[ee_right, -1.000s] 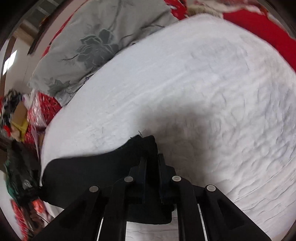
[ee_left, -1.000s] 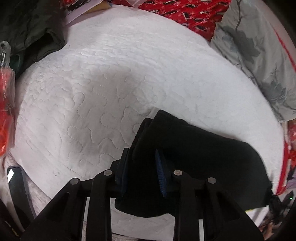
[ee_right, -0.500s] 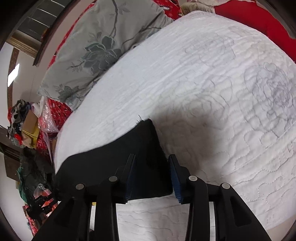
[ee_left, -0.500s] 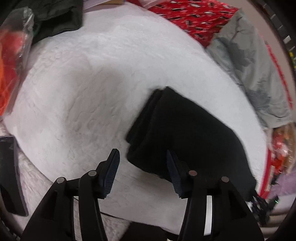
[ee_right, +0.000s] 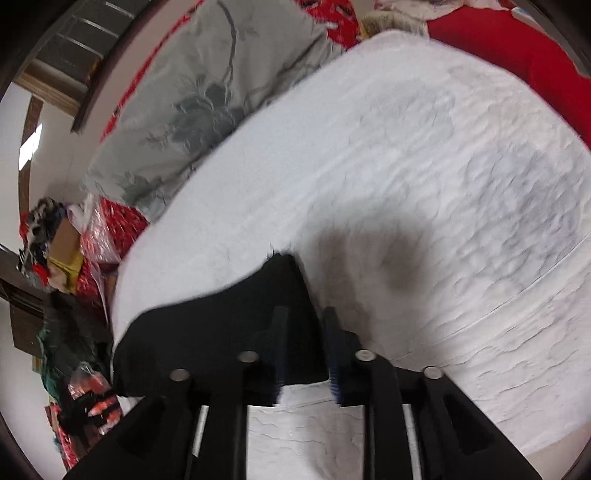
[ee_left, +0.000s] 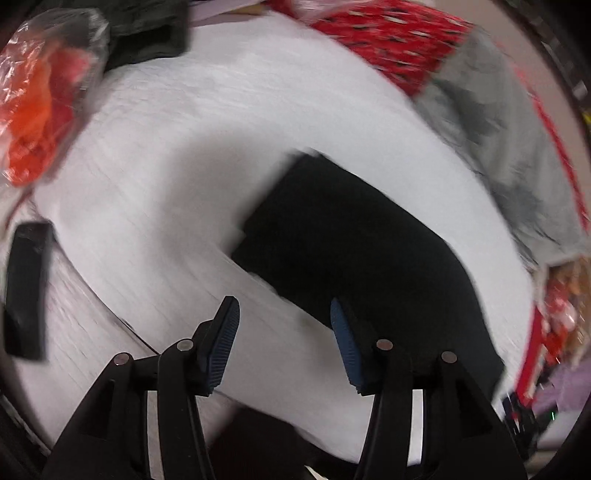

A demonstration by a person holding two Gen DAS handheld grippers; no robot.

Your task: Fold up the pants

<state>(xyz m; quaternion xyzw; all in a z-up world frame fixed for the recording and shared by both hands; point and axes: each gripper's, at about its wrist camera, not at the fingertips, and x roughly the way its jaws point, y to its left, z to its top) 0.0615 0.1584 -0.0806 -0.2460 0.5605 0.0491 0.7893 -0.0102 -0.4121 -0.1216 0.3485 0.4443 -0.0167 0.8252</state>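
Note:
The black pants [ee_left: 354, 251] lie folded into a compact rectangle on the white quilted bed cover [ee_left: 184, 155]. My left gripper [ee_left: 284, 314] is open and empty, held back from the near edge of the pants. In the right wrist view the pants [ee_right: 221, 332] lie at the lower left on the cover [ee_right: 424, 184]. My right gripper [ee_right: 304, 317] has its jaws narrowly apart over the near corner of the pants; whether it pinches the cloth is unclear. Both views are blurred by motion.
A grey floral pillow [ee_left: 509, 147] [ee_right: 207, 99] lies beyond the pants. Red patterned bedding [ee_left: 388, 40] lies at the back. A plastic bag with orange contents [ee_left: 37, 107], dark clothing [ee_left: 147, 33] and a black flat object [ee_left: 26, 288] sit at the left.
My left gripper let go of the pants, opened wide and pulled back. My right gripper opened, then narrowed again over the pants' corner. The pants stay folded on the cover.

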